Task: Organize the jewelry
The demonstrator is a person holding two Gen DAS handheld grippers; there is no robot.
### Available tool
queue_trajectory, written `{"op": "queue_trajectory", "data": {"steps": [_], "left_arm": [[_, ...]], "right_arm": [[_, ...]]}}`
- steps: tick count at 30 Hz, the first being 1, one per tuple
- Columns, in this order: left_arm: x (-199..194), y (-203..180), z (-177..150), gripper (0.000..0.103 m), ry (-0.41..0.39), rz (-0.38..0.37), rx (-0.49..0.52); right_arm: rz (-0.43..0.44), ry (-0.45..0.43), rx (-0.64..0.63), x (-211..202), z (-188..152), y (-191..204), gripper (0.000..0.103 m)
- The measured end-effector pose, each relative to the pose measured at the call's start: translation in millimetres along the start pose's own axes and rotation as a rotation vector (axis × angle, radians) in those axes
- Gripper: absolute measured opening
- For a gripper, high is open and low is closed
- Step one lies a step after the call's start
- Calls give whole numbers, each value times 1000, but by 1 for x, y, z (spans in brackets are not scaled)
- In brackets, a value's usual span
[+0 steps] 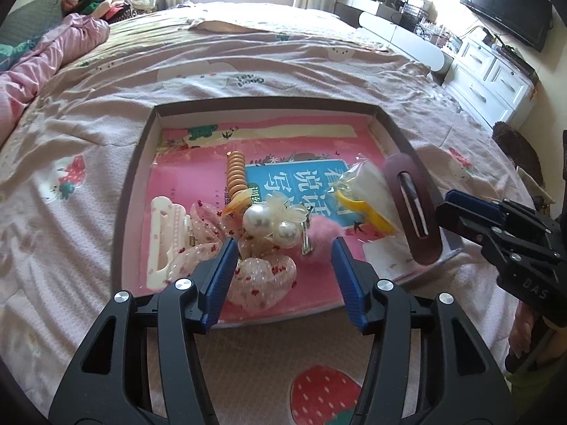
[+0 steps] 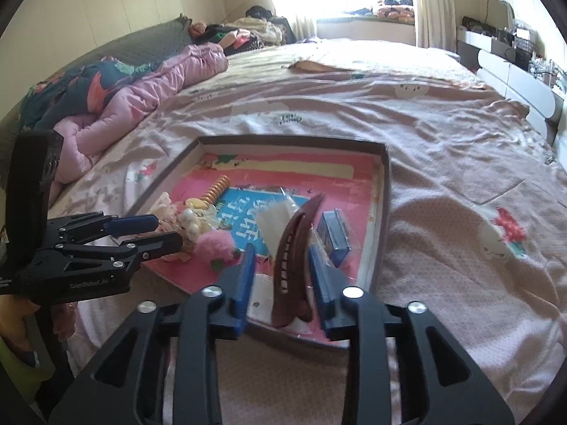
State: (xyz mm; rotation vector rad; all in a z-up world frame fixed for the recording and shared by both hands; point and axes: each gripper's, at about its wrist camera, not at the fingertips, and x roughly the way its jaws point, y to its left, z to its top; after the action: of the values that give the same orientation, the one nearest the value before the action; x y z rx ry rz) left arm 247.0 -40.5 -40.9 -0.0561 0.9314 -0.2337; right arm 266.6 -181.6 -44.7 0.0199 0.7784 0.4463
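On the left, the left hand-held gripper (image 1: pixel 283 258) hangs spread and empty over the near edge of the tray (image 1: pixel 131 180) on the bed, above the pearl ornament (image 1: pixel 256 221) and pink pompom (image 1: pixel 324 235). To the right, the right hand-held gripper (image 2: pixel 280 276) seems to pinch the brown hair clip (image 2: pixel 294 248), though contact is unclear. The clip's long axis runs along the fingers, over the tray's right part.

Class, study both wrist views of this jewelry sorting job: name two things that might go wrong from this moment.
1. The brown hair clip stands between the right gripper fingers, but whether they clamp it is unclear; it might slip into the tray.
2. The open left gripper hangs over crowded pieces: closing could catch the pearl clip, pink pompom and dotted scrunchie together.
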Motion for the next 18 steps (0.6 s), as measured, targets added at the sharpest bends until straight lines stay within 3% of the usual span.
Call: {"op": "queue_trajectory", "data": {"steps": [3, 5, 11, 15, 18], "left_arm": [[-16, 0, -3, 54, -24, 3, -6], [-27, -1, -6, 56, -44, 8, -8], [-61, -2, -18, 68, -93, 12, -30], [-80, -4, -29, 85, -116, 11, -33], [-90, -6, -38, 91, -127, 18, -36]], "right_arm": [[-5, -28, -7, -18, -1, 5, 42], [-13, -47, -14, -29, -3, 8, 59], [-37, -125, -13, -65, -10, 20, 89], [-31, -158, 0, -85, -17, 27, 95], [-29, -158, 4, -93, -24, 31, 96]]}}
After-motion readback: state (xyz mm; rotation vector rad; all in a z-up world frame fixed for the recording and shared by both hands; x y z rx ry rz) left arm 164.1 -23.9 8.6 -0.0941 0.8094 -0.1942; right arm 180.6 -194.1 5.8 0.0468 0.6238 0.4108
